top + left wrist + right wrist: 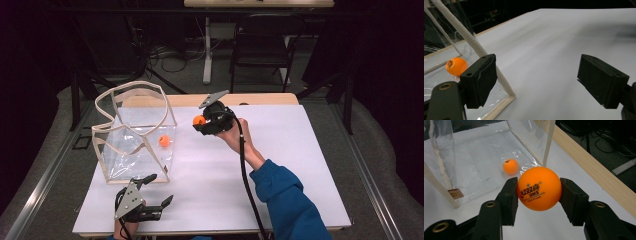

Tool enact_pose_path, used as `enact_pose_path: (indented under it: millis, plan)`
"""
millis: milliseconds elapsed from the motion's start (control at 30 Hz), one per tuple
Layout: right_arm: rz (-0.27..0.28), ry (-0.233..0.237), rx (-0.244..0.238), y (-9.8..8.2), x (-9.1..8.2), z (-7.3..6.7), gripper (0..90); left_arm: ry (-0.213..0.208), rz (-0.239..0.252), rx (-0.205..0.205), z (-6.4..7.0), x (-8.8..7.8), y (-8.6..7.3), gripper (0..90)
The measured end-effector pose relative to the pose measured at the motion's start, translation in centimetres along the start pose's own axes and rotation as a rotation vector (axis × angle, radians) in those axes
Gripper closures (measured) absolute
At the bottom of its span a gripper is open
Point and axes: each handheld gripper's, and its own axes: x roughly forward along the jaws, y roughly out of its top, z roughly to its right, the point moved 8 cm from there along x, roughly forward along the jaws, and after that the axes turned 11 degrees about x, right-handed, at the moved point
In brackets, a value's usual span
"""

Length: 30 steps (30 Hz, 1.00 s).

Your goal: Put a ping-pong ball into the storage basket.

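A glossy orange table-tennis ball (539,188) is clamped between the two black jaws of the right gripper (539,195), one pad pressed to each side. Being round, the ball has no long axis; its printed mark, dark red lettering under small stars, is turned toward the gripper's own camera and is seen upside down there. In the high view the ball (199,120) is held above the white table top (280,165), just beside the right-hand wall of a clear plastic bag with cream fabric edging (135,135), outside it and near the table's far edge. The right gripper (202,121) is pointed toward the bag.

A second orange ball (510,166), the same glossy orange but with a dark mark at its top, is seen lying on the bag's transparent floor, well apart from the gripped one. The bag is stood upright with its mouth open upward, its trim (471,40) running slantwise in the left gripper view.

The left gripper (155,192) is rested at the near edge of the table, just in front of the bag, with its jaws spread wide and nothing between them.
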Motion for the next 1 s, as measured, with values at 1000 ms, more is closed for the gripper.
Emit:
enact_pose_path:
  millis: [1000]
  plan:
    - [0.063, 0.072, 0.018, 3.1, -0.7, -0.8, 50.7, 0.004, 0.003, -0.008, -0.2, 0.0, -0.1, 15.7]
